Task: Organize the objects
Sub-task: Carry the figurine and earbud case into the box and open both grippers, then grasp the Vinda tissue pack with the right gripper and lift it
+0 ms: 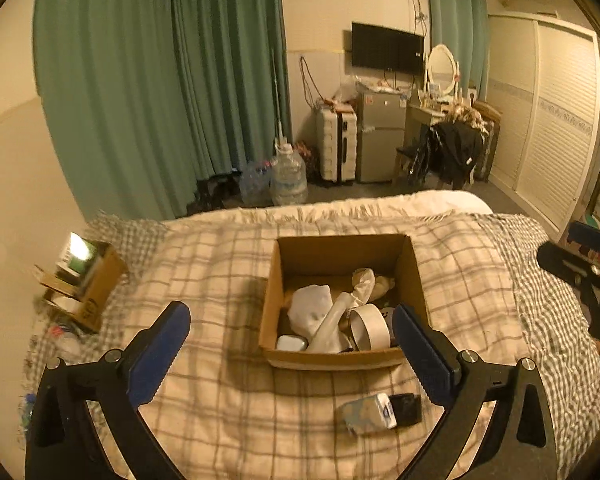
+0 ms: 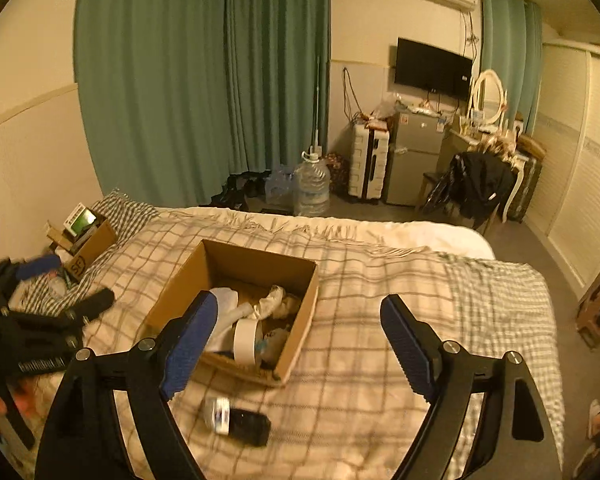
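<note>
Bed [image 1: 228, 412] covered with a checked blanket [image 2: 360, 288], fringed at the far edge. Open cardboard box [image 1: 274, 280] sits mid-bed; inside lie a tape roll [image 1: 370, 326], white cloth [image 1: 310, 310] and other small items. A tissue pack [image 1: 368, 414] and a black case [image 1: 406, 408] lie touching on the blanket, just in front of the box. A second box [image 1: 96, 284] sits near the wall. Left gripper [image 1: 292, 344] and right gripper [image 2: 300, 328]: jaws spread wide, nothing between the pads. Beyond the bed: green curtains [image 1: 160, 80], water jug [image 1: 288, 176], suitcase [image 1: 336, 144], fridge [image 1: 380, 136], wall television [image 1: 388, 48].
</note>
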A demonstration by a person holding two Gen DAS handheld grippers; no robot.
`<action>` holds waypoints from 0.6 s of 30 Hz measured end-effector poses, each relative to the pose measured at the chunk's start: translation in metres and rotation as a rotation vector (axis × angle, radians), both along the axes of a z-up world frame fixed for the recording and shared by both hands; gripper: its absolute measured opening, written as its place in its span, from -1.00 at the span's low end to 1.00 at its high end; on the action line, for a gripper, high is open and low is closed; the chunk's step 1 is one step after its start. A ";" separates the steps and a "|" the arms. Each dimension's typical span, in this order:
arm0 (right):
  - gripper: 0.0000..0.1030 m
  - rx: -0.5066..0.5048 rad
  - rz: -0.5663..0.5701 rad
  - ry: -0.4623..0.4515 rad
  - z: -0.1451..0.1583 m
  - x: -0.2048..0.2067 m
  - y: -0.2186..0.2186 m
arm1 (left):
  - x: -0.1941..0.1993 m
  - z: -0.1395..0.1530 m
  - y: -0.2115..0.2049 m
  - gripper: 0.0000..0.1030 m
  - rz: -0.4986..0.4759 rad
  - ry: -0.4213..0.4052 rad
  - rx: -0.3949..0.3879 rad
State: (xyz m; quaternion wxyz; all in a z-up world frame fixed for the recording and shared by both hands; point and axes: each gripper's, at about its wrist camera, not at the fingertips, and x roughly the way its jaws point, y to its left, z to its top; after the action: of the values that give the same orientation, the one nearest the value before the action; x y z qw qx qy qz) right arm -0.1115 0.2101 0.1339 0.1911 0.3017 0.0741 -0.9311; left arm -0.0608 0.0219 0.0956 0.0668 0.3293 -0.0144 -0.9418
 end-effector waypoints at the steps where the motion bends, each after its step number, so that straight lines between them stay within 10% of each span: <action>1: 0.64 0.009 0.004 0.007 0.004 0.013 0.002 | 0.007 0.003 0.000 1.00 0.002 0.004 -0.005; 8: 0.65 0.044 0.041 -0.020 -0.014 0.059 -0.004 | 0.052 -0.011 -0.004 1.00 0.045 -0.014 -0.051; 18: 0.64 0.051 0.052 -0.176 -0.125 0.062 -0.036 | 0.077 -0.111 -0.032 1.00 0.184 -0.071 0.020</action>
State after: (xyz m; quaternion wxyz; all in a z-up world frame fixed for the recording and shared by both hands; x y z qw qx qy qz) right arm -0.0499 0.1740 0.0091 0.2131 0.3853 0.0885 -0.8935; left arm 0.0160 -0.0101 -0.0153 0.1490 0.3630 0.0228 -0.9195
